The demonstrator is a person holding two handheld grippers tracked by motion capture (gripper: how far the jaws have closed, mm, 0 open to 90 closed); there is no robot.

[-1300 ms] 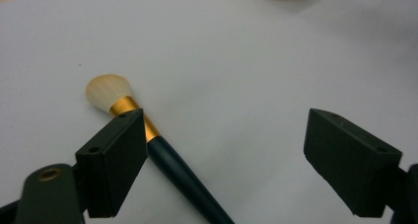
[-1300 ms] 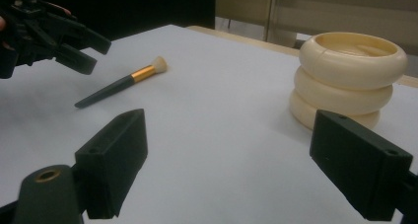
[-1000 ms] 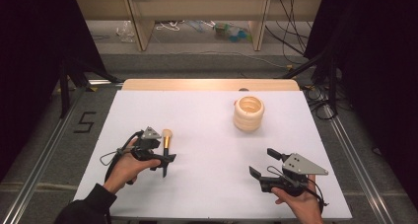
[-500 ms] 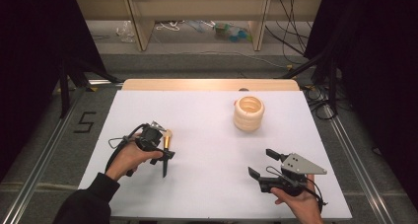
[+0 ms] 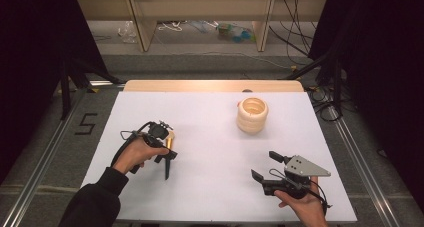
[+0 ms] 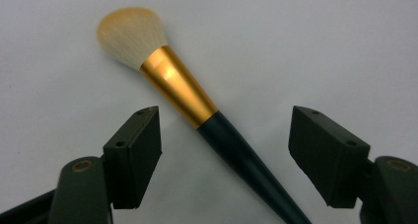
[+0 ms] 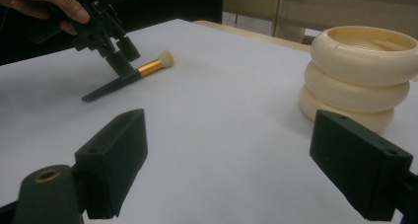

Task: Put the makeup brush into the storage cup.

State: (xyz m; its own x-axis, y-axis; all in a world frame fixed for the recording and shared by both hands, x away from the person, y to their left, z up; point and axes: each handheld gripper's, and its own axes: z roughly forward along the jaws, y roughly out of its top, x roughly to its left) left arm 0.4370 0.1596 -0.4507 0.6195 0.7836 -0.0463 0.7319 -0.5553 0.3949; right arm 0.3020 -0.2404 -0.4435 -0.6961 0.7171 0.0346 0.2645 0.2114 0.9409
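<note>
White counter (image 5: 215,187), dark curtains behind. Brush (image 6: 197,110) flat at 9 o'clock, bristles toward 12. Left tool (image 5: 167,154) straddling its handle, jaws spread, not touching. Right tool (image 5: 265,167) at 5 o'clock, jaws spread, empty. Cream ringed pot (image 5: 252,115) at 1 o'clock.

Black sleeve (image 5: 95,204), black grippers, grey three-cornered plate (image 5: 305,165).
</note>
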